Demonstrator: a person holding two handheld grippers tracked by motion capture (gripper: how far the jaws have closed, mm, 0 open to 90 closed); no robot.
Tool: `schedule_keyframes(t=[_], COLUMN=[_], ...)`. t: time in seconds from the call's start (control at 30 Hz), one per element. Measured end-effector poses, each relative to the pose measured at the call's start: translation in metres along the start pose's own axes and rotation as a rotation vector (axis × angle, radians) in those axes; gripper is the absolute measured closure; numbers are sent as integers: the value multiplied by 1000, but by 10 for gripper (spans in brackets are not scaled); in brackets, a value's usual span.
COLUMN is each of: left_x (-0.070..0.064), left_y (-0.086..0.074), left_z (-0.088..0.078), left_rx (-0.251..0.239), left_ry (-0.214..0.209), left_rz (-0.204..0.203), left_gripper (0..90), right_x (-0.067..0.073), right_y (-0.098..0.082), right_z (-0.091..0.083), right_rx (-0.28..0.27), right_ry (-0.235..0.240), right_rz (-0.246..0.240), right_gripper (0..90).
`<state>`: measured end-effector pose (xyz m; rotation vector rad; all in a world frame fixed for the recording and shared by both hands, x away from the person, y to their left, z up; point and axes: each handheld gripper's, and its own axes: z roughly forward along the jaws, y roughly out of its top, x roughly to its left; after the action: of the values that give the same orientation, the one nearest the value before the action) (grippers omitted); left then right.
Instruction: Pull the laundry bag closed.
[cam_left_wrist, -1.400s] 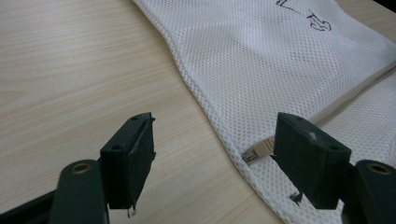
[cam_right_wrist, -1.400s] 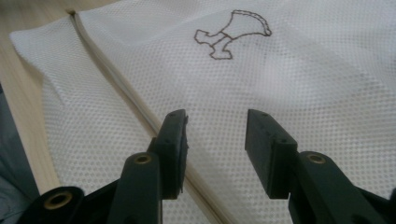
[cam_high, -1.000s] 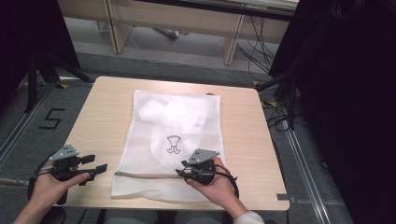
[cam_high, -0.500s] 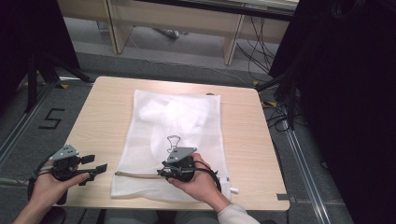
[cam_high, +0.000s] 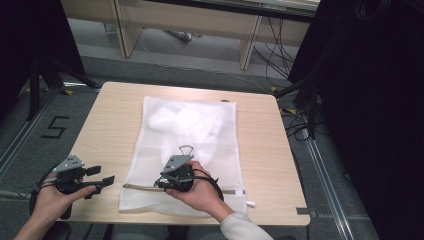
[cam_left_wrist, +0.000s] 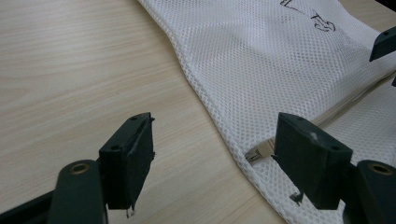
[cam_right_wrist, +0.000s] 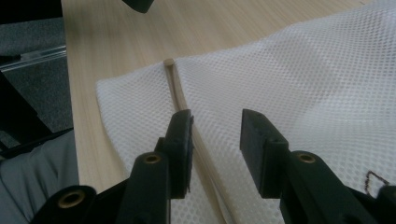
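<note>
A white mesh bag (cam_high: 200, 135) lies flat on the wooden table (cam_high: 115, 115), with a white garment (cam_high: 182, 122) inside its far half. A zipper (cam_high: 137, 187) runs along its near edge. My right gripper (cam_high: 161, 181) hovers low over that edge and points left. In the right gripper view the right gripper (cam_right_wrist: 215, 116) is open and grips nothing; its jaws have just been closing a little. The zipper (cam_right_wrist: 173, 81) passes under one jaw. My left gripper (cam_high: 102, 175) is open near the bag's near left corner. In the left gripper view the left gripper (cam_left_wrist: 215, 126) frames the zipper's end (cam_left_wrist: 259, 151).
A black clip-shaped print (cam_high: 186, 149) marks the bag's middle. A small white tab (cam_high: 249, 203) lies at the zipper's right end. Bare table (cam_left_wrist: 70, 70) stretches left of the bag. Desk legs and cables stand on the floor beyond the far edge.
My right gripper has slid left along the bag's near edge, over the zipper. The left gripper and the bag have stayed put.
</note>
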<state>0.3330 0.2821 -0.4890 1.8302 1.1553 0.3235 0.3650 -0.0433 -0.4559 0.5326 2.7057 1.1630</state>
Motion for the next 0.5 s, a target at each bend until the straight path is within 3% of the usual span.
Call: schedule_keyframes(t=[0.1, 0.2, 0.5], left_x=[0, 0, 1], left_y=[0, 0, 0], left_z=[0, 1, 1], left_rx=[3, 2, 3], left_ry=[1, 2, -2], left_rz=[2, 2, -3], left_gripper=[276, 275, 273], right_x=[1, 5, 9], right_y=[2, 4, 12], right_z=[5, 10, 24], right_rx=[1, 15, 21], right_ry=[14, 12, 35], right_rz=[-25, -4, -32], right_gripper=[650, 650, 651])
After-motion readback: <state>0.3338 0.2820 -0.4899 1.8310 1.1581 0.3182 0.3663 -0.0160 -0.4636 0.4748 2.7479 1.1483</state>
